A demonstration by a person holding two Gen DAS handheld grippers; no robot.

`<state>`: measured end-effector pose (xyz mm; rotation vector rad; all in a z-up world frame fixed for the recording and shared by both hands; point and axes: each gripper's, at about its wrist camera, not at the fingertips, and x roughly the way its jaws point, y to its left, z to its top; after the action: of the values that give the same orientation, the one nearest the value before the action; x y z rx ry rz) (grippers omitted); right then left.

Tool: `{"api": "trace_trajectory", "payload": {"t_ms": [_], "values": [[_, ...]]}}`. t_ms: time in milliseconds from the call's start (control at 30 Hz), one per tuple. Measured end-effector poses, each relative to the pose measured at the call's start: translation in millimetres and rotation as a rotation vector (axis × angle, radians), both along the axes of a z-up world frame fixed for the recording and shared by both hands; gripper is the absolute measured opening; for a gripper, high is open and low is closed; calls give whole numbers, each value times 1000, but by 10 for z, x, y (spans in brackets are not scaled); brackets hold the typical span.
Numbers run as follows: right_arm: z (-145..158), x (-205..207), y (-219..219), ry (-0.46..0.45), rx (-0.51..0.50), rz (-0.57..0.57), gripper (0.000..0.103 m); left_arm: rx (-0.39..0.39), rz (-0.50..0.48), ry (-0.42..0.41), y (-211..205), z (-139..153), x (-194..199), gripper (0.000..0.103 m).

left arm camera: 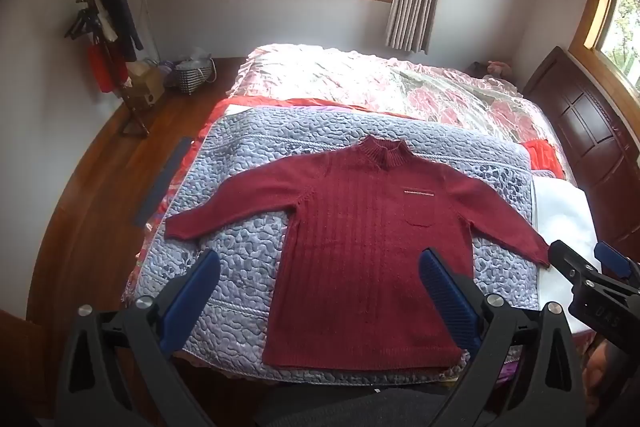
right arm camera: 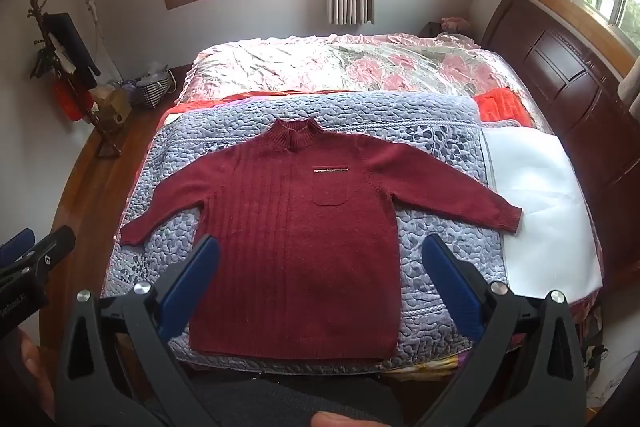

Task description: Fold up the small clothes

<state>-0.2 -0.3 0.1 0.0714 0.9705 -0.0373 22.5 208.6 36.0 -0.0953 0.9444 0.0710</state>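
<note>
A dark red knit sweater [left arm camera: 360,227] [right arm camera: 296,239] lies flat and face up on a lilac quilted blanket [left arm camera: 248,267] [right arm camera: 440,267], both sleeves spread out, collar towards the far side. My left gripper [left arm camera: 320,263] hovers open above the near hem with nothing between its blue pads. My right gripper [right arm camera: 322,251] is open too, held over the lower half of the sweater and apart from it. In the left wrist view the right gripper's tips [left arm camera: 588,263] show near the right cuff. The left gripper's tip [right arm camera: 36,247] shows at the left edge of the right wrist view.
The blanket covers the near part of a bed [right arm camera: 360,67] with a floral cover and a dark wooden headboard [right arm camera: 560,75] on the right. A white sheet [right arm camera: 540,195] lies right of the blanket. A coat stand [left arm camera: 104,39] and basket [left arm camera: 192,75] stand on the wooden floor at left.
</note>
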Motion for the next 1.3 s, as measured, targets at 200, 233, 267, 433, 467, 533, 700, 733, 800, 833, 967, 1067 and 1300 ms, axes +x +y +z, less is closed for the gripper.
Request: {"api": "trace_trajectory", "payload": {"t_ms": [200, 233, 267, 433, 467, 533, 700, 733, 800, 833, 967, 1067, 1300], "values": [[-5, 15, 18, 7, -8, -2, 100, 3, 6, 1, -4, 0, 6, 99], [-2, 12, 11, 6, -4, -2, 100, 4, 2, 6, -9, -11, 19, 99], [-3, 13, 16, 6, -5, -2, 100, 4, 2, 7, -12, -13, 22, 99], [-51, 62, -49, 10, 0, -3, 100, 3, 3, 9, -15, -21, 40, 99], [-42, 58, -54, 9, 1, -2, 100, 3, 3, 10, -17, -22, 43, 99], [-56, 66, -79, 10, 1, 0, 100, 2, 4, 13, -12, -26, 60, 99], [-75, 46, -13, 11, -3, 0, 100, 3, 4, 14, 10, -21, 151, 99], [-81, 42, -6, 9, -4, 0, 100, 3, 4, 14, 16, -46, 146, 99], [-74, 43, -12, 9, -3, -2, 100, 3, 4, 13, 0, -58, 155, 99], [-72, 41, -14, 8, -3, -3, 100, 3, 5, 12, -2, -58, 157, 99], [-71, 38, -13, 7, -4, -2, 100, 2, 3, 12, -3, -39, 122, 99], [-78, 40, 11, 8, -6, 1, 100, 2, 4, 11, -12, -47, 110, 99], [-64, 60, 8, 9, -5, 2, 100, 3, 0, 10, -14, -35, 113, 99]]}}
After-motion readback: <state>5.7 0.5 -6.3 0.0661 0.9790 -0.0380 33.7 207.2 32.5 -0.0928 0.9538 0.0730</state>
